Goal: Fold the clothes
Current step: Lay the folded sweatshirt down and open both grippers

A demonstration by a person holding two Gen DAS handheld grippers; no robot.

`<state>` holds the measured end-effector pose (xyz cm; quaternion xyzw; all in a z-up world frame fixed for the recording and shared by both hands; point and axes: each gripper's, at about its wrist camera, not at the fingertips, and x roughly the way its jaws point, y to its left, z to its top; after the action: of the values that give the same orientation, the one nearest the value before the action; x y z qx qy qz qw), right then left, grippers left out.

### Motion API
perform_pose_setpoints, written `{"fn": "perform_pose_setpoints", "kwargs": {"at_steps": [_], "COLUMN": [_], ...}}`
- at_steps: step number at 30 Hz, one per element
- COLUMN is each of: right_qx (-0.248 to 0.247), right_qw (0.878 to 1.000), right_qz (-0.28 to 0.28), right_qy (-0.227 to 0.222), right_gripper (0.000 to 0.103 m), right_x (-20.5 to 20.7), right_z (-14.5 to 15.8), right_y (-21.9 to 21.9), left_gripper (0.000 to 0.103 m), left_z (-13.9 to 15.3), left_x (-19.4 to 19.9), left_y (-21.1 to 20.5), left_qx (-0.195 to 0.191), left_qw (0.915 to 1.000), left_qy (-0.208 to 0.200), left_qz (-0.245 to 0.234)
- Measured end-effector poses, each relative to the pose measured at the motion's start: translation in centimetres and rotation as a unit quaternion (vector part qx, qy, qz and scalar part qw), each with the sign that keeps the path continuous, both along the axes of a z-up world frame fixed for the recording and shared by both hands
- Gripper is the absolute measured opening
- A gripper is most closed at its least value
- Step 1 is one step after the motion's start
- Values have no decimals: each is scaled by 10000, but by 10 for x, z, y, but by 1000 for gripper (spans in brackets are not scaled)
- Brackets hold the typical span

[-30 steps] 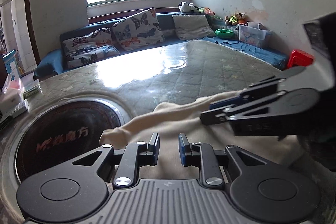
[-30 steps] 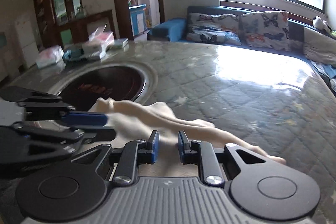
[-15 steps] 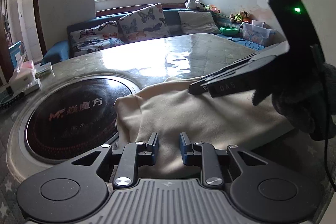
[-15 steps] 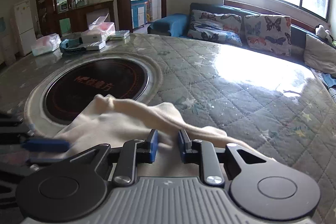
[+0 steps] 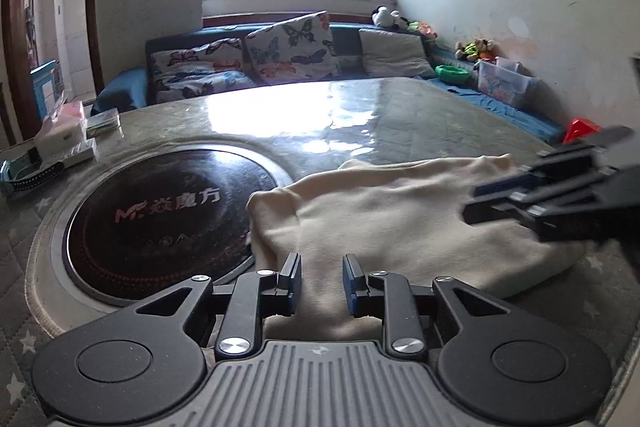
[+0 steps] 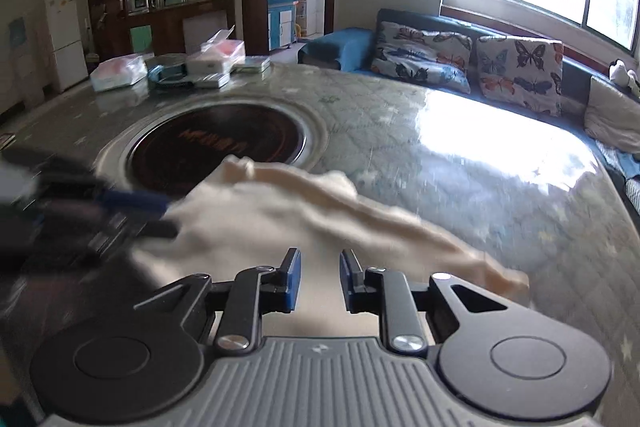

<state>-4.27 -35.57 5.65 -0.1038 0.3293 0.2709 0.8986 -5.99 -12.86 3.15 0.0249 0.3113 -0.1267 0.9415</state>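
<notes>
Left wrist view: the left gripper (image 5: 321,279) sits at lower centre, its blue-padded fingers spread apart over the near edge of the cream garment (image 5: 400,227), gripping nothing. The garment lies folded on the quilted table (image 5: 400,115), just right of the round black cooktop (image 5: 168,219). In the right wrist view, the right gripper (image 6: 319,281) is likewise spread above the cloth.

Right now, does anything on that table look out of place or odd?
The cream garment lies rumpled, one corner draped over the edge of the round black cooktop set into the table. Nothing looks spilled or damaged.
</notes>
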Motion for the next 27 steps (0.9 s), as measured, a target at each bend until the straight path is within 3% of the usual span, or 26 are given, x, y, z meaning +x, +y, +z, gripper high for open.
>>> {"fn": "perform_pose_setpoints", "kwargs": {"at_steps": [4, 16, 23, 27], "right_qx": [-105, -258, 131, 277], "right_qw": [9999, 9985, 9977, 9952], "right_qz": [37, -358, -658, -941], "right_qy": [7, 309, -66, -4], "right_gripper": [19, 20, 20, 20], "right_x": [-28, -55, -32, -9], "right_z": [-6, -17, -1, -9], "right_y": [-9, -57, -68, -73], "left_gripper": [25, 27, 27, 27], "left_z": [-8, -3, 9, 8], "left_x": [-1, -4, 4, 9], "left_y": [4, 0, -15, -20], "left_qx": [96, 303, 294, 289], "left_qw": [9999, 9995, 9995, 9994], "left_qy": [76, 30, -124, -111], "left_qz": [47, 6, -87, -145]}}
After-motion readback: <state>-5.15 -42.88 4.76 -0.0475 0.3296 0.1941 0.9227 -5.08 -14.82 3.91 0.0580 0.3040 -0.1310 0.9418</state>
